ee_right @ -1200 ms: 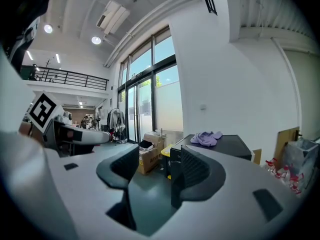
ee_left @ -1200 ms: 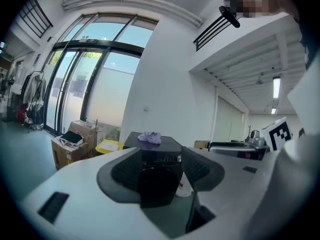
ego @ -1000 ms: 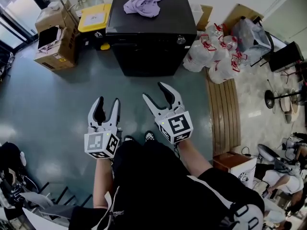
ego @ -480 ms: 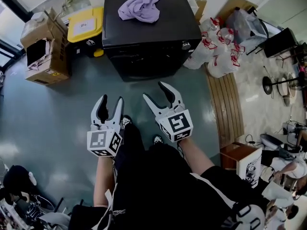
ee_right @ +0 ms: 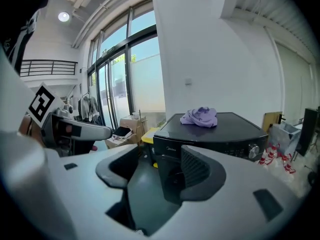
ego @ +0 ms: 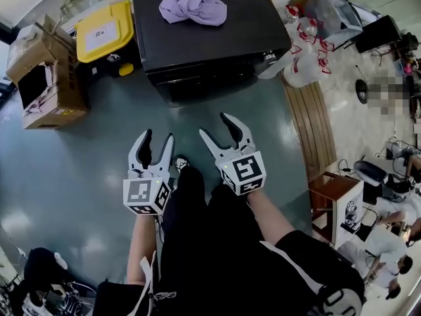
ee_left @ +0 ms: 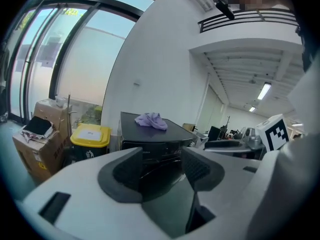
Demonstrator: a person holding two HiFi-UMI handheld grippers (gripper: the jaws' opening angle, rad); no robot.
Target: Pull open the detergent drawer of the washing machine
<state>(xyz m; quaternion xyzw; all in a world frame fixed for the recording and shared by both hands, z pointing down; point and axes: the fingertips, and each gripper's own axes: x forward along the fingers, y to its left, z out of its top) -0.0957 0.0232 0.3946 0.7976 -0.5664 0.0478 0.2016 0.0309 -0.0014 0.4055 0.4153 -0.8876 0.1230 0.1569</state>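
Note:
A black washing machine (ego: 204, 35) stands at the top of the head view with a lilac cloth (ego: 195, 0) crumpled on its lid. Its front panel (ee_right: 210, 149) with a silver knob (ee_right: 253, 151) faces me in the right gripper view; the drawer front looks flush and closed. My left gripper (ego: 152, 145) hangs open over the floor, well short of the machine. My right gripper (ego: 223, 129) is also open and empty, a little nearer the machine's front. The machine (ee_left: 150, 139) and cloth (ee_left: 151, 120) appear beyond the left jaws too.
A yellow-lidded bin (ego: 105, 26) and cardboard boxes (ego: 41, 71) stand left of the machine. White bags with red handles (ego: 306, 41) lie to its right, beside a wooden bench (ego: 310, 130). A brown box (ego: 339, 206) sits at right. My legs and shoes are below the grippers.
I have stepped closer: the washing machine has grown and shifted up and left in the head view. Both grippers stay open and keep their places before me.

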